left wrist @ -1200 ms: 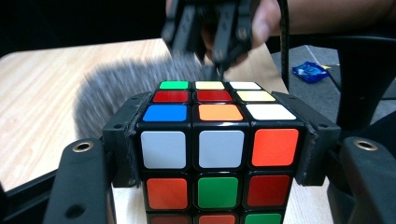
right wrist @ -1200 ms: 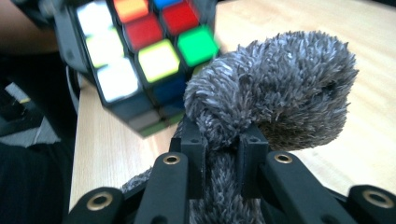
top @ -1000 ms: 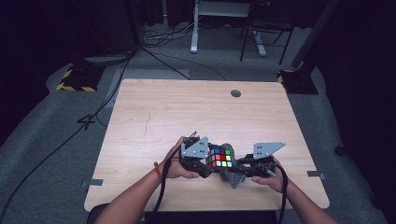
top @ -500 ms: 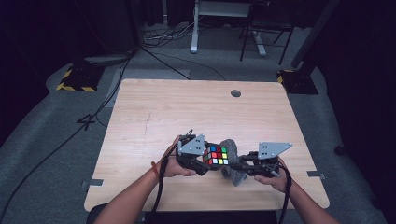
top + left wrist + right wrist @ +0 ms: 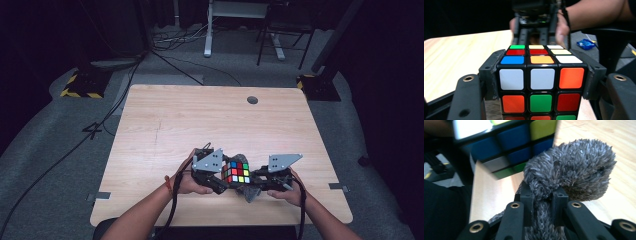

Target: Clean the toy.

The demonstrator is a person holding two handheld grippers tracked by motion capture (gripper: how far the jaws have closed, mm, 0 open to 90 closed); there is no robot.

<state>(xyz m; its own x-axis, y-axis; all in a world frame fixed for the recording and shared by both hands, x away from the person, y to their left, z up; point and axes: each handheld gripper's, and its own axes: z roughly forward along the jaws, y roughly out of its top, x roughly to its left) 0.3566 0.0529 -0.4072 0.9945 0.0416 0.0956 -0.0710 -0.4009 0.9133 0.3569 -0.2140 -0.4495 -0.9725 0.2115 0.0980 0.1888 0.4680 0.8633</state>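
Cube barely shifted; clamped in L tongs. R tongs pinch grey cloth beside it.

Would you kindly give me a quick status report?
Left gripper clamps the puzzle cube. Right gripper pinches the grey fuzzy cloth against it. Nothing obstructing.

One puzzle cube, one grey cloth (fuzzy), two grippers.

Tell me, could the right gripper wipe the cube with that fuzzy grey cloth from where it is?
Probably yes. The right gripper is shut on the grey cloth, which sits right beside the cube held by the left gripper, with nothing between them.
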